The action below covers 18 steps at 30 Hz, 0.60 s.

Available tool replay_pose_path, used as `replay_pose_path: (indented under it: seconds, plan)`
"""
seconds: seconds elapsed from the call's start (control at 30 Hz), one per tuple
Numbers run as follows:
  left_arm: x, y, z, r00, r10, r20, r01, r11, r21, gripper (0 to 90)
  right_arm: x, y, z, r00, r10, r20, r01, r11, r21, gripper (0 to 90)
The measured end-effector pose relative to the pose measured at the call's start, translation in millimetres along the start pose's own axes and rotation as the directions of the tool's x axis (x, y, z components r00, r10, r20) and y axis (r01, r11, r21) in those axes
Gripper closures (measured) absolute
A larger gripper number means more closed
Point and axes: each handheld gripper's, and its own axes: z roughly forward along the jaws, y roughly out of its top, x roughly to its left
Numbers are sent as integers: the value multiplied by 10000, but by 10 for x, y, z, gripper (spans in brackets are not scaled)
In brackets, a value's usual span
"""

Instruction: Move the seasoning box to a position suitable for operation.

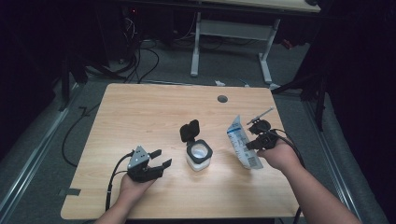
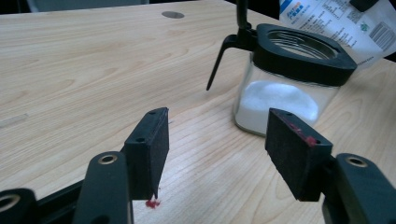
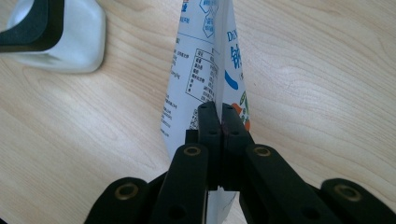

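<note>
My right tool [image 1: 262, 138] has its jaws pinched tight on a white printed packet [image 1: 242, 148], gripping it near one edge, and the packet hangs just right of the jar [image 1: 198, 155], close but not touching it. The jar sits mid-desk [image 1: 140, 112], its black flip lid [image 1: 190, 130] standing up and back, the mouth clear, with white powder low inside [image 2: 275, 100]. My left tool [image 1: 158, 164] lies low on the desk to the jar's left, jaws spread wide and gripping nothing; along its jaws I see the jar just ahead and the packet [image 2: 336, 21] behind it.

I read this as the pouring step: jar open, packet in hand, nothing tipping yet. Next I need to swing the packet over the jar's mouth and tilt its open end down. I can't tell which end is open. The left tool should probably close on the jar's body to steady it, since the jar looks light and could slide.
</note>
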Motion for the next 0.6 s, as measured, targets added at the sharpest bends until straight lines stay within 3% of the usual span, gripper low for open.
replay_pose_path:
  seconds: [0.43,0.6]
  plan:
    - [72,-13,15,9988,-417,-255,423,9988,247,416,-55,-130,-23,9996,282,-59,-287,9932,-1129,898]
    - [68,-19,20,9989,-141,-443,154,9994,294,398,-80,-196,-41,9990,437,-127,-452,9861,-1597,898]
